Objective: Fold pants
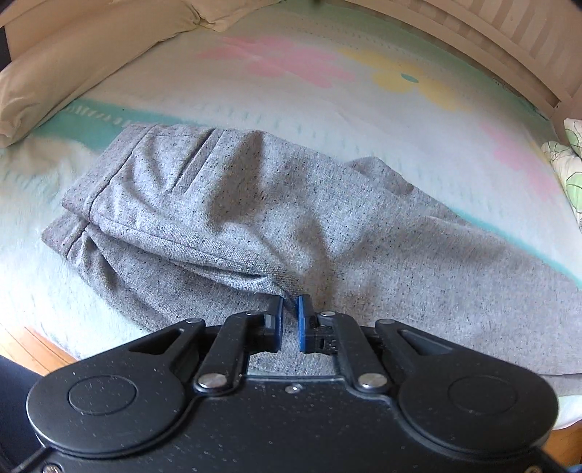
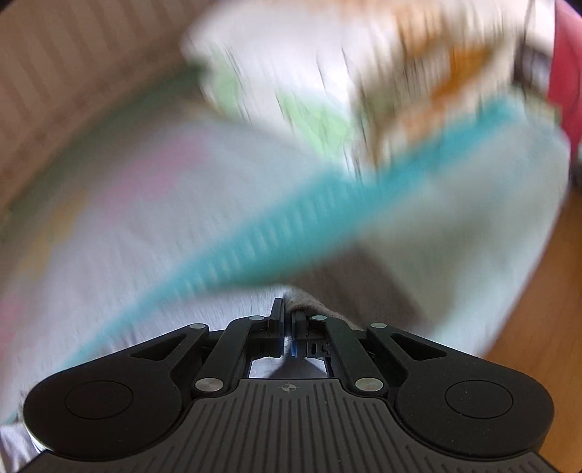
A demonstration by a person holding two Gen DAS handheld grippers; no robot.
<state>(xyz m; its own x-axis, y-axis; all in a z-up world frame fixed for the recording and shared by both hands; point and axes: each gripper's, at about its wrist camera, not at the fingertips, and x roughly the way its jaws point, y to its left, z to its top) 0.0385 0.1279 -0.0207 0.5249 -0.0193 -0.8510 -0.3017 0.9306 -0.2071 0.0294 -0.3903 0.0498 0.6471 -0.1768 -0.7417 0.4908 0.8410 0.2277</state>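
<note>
Grey speckled pants [image 1: 225, 203] lie on the bed in the left wrist view, folded lengthwise, the waistband at the left and the legs running off to the right. My left gripper [image 1: 290, 302] is at their near edge. Its blue pads [image 1: 279, 320] stand almost together, and a fold of the grey cloth runs down between them. The right wrist view is heavily blurred. There my right gripper [image 2: 287, 305] is shut on a corner of grey cloth [image 2: 309, 305], which bunches over the right finger. How the rest of the pants lie in that view I cannot tell.
The pale bedspread [image 1: 327, 102] has pink and yellow flowers and a teal stripe [image 2: 225, 254]. Cream pillows [image 1: 72, 54] lie at the far left, and a slatted wooden rail [image 1: 516, 32] runs along the back. Floral bedding [image 1: 567, 163] sits at the right. Wooden floor [image 2: 538, 291] shows beyond the bed's edge.
</note>
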